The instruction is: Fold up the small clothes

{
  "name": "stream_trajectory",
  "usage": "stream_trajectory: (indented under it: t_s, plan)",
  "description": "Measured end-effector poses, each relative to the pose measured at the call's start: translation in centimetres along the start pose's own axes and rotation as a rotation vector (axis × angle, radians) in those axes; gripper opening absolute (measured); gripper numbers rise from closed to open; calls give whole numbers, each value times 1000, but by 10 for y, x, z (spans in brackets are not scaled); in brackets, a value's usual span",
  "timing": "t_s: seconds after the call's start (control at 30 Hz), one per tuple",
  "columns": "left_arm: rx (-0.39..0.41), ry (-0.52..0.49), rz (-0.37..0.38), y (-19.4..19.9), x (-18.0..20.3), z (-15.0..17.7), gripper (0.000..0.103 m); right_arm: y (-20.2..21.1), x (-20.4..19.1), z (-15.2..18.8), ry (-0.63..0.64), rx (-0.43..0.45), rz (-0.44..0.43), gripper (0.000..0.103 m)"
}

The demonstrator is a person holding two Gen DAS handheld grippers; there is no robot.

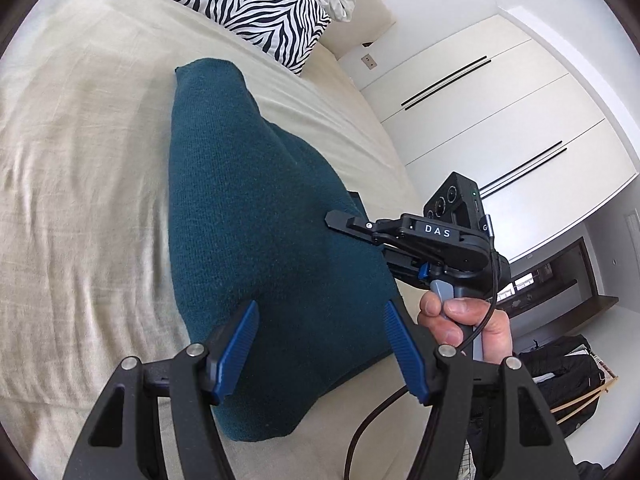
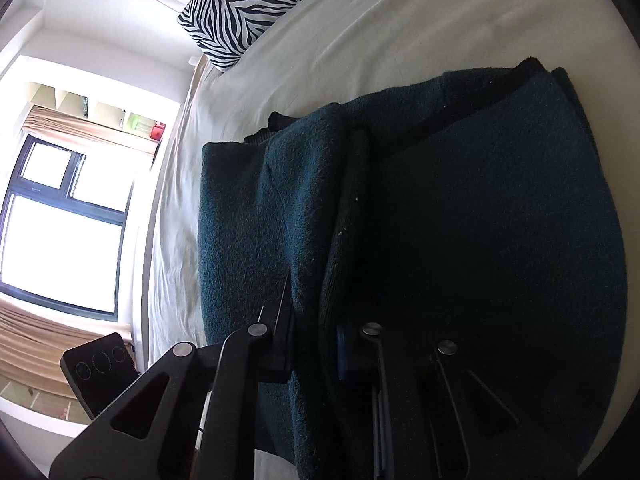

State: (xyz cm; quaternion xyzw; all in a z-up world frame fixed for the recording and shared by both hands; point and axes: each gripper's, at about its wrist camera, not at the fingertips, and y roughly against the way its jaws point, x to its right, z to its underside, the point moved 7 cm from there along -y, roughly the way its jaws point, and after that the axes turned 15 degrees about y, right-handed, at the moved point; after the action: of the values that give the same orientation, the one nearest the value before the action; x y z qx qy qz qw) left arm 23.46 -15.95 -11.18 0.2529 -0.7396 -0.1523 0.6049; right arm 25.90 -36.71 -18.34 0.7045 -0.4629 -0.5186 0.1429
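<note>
The left claw [image 1: 320,344] stands partly open, its two blue pads [image 1: 240,344] apart with nothing pinched between them; the teal knitted garment [image 1: 256,208] lies directly ahead of and beneath those pads, spread on the cream bed sheet [image 1: 80,184] and running away from the claw toward the far end of the bed. Just to the right of the left claw, a hand [image 1: 468,324] grips the handle of the right claw [image 1: 334,218], whose black fingers are drawn together and reach across onto the right edge of the garment. Seen from the right wrist, the right claw [image 2: 316,344] is nearly closed, with a raised fold of the teal cloth [image 2: 280,208] caught between its fingers; the rest of the garment lies ahead of it and to its right, in thick dark layers on the sheet. Far beyond both claws, a zebra-striped pillow [image 1: 248,4] rests at the head of the bed. White wardrobe doors [image 1: 500,128] stand off to the right of the left claw.
</note>
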Motion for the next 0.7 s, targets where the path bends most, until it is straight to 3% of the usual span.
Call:
stream_trajectory:
  t_s: [0.17,0.37,0.7]
  plan:
    - [-16,-37,-12,-10,15,3,67,42,28,8,-28,56,33,13]
    - [-48,-74,-29,-28,30,12,67,64,74,26,-108,95,59,13]
    - [-56,-134,-54,-42,48,8,67,79,81,32,-97,114,61,12]
